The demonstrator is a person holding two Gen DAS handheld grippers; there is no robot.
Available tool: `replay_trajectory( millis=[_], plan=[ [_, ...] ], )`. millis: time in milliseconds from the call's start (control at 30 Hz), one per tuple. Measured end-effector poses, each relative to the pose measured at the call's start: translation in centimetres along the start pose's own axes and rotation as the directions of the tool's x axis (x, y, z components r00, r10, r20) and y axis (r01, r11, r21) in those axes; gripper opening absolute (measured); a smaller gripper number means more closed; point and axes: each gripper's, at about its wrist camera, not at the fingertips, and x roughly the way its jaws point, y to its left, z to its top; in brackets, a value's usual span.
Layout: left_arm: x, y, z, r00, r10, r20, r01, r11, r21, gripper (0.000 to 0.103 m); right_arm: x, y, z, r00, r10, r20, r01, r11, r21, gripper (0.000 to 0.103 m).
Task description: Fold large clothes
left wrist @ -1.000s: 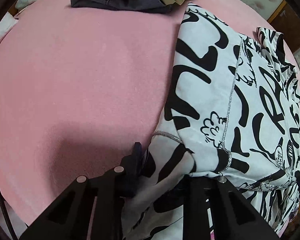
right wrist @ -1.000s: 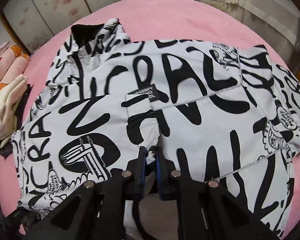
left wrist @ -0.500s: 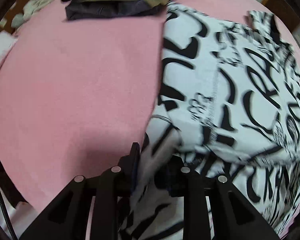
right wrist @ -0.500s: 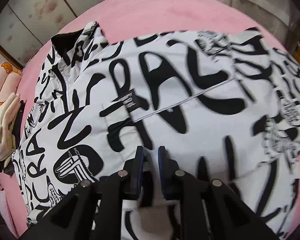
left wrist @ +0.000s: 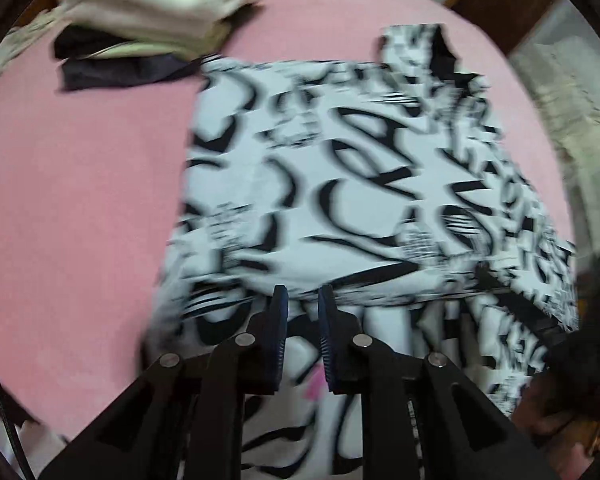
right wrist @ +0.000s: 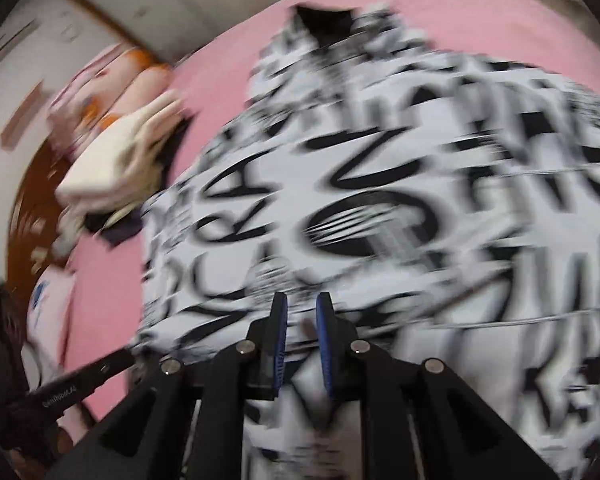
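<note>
Left wrist view: the pink bed cover (left wrist: pixel 80 200) carries your black-and-white printed garment (left wrist: pixel 340 184), spread just beside a stack of folded clothes (left wrist: pixel 152 12). Your left gripper (left wrist: pixel 302 312) has been closing and pinches the garment's near edge; your right gripper (right wrist: pixel 301 316) pinches it too.

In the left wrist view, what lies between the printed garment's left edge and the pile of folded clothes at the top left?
Left wrist view: mostly bare pink cover; the pile's dark bottom piece reaches the printed garment's corner.
</note>
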Motion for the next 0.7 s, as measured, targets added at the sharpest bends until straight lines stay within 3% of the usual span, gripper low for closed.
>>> replay_trajectory(
  millis=[200, 300, 400, 467, 567, 700],
  plan=[
    [4.5, -2.9, 1.8, 0.999, -0.043, -0.032, 0.044, 0.999, 0.020, 0.011, 4.9, 3.1, -1.3, 0.993, 0.073, -0.091, -0.078, 0.996, -0.054, 0.001],
    [8.6, -3.1, 2.5, 0.990, 0.017, -0.137, -0.015, 1.000, 0.009, 0.009, 7.2, 2.6, -1.8, 0.990, 0.048, -0.133, -0.054, 0.998, -0.044, 0.000],
    [10.3, -1.9, 2.4, 0.988, 0.008, -0.155, -0.016, 0.998, -0.055, 0.008, 8.1, 1.4, -1.9, 0.989, 0.029, -0.148, -0.033, 0.999, -0.026, 0.000],
    [9.9, -1.1, 2.4, 0.991, 0.033, -0.130, -0.041, 0.997, -0.059, 0.008, 7.8, 1.0, -1.7, 0.992, -0.034, -0.124, 0.026, 0.997, -0.069, 0.000],
    [8.4, 0.3, 2.4, 0.987, 0.140, -0.082, -0.143, 0.990, -0.021, 0.008, 5.7, -1.1, -1.1, 0.986, -0.157, -0.058, 0.153, 0.986, -0.072, 0.000],
    [6.9, 3.2, 2.2, 0.991, 0.100, -0.083, -0.105, 0.993, -0.060, 0.004, 2.7, -5.8, 0.0, 0.966, -0.257, -0.005, 0.257, 0.966, 0.038, 0.000]
  ],
)
